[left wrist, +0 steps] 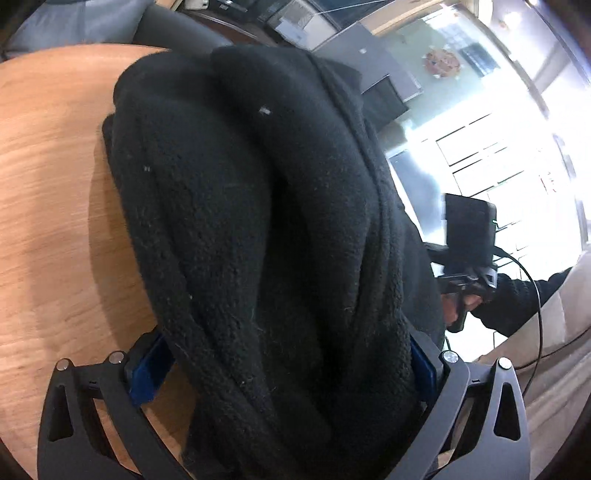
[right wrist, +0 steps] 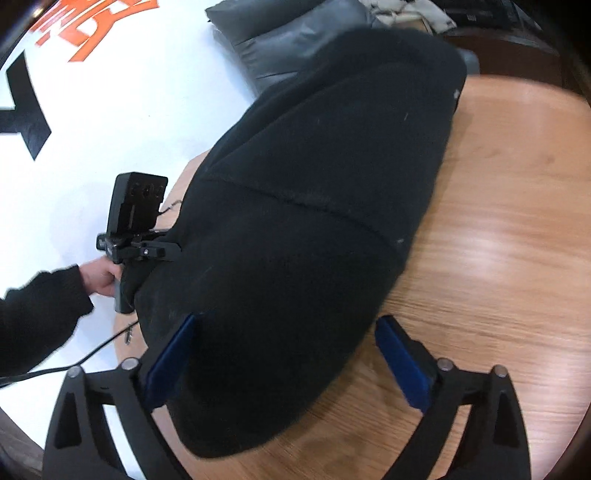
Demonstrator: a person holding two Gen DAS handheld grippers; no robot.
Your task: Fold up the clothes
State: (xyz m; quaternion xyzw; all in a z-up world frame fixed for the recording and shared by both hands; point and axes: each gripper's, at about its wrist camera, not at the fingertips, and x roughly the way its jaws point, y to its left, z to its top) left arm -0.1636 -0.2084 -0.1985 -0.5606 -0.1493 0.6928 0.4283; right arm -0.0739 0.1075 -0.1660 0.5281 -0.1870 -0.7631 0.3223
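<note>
A black fleece garment (left wrist: 258, 229) lies bunched in thick folds on a round wooden table (left wrist: 48, 192). In the left wrist view my left gripper (left wrist: 291, 369) stands wide open with the bulky cloth filling the gap between its blue pads (left wrist: 149, 373). In the right wrist view the same garment (right wrist: 303, 229) lies smooth with a seam across it, and my right gripper (right wrist: 288, 354) is open around its near end, one blue pad (right wrist: 170, 362) against the cloth, the other (right wrist: 402, 362) over bare wood. The left gripper (right wrist: 147, 251) shows at the garment's far-left edge.
The table (right wrist: 498, 258) ends close to the garment on the left, over a white floor with orange and black lettering (right wrist: 92, 22). A grey cushion (right wrist: 295, 40) lies beyond the table. The right gripper and the hand holding it (left wrist: 469, 266) show past the cloth, trailing a cable.
</note>
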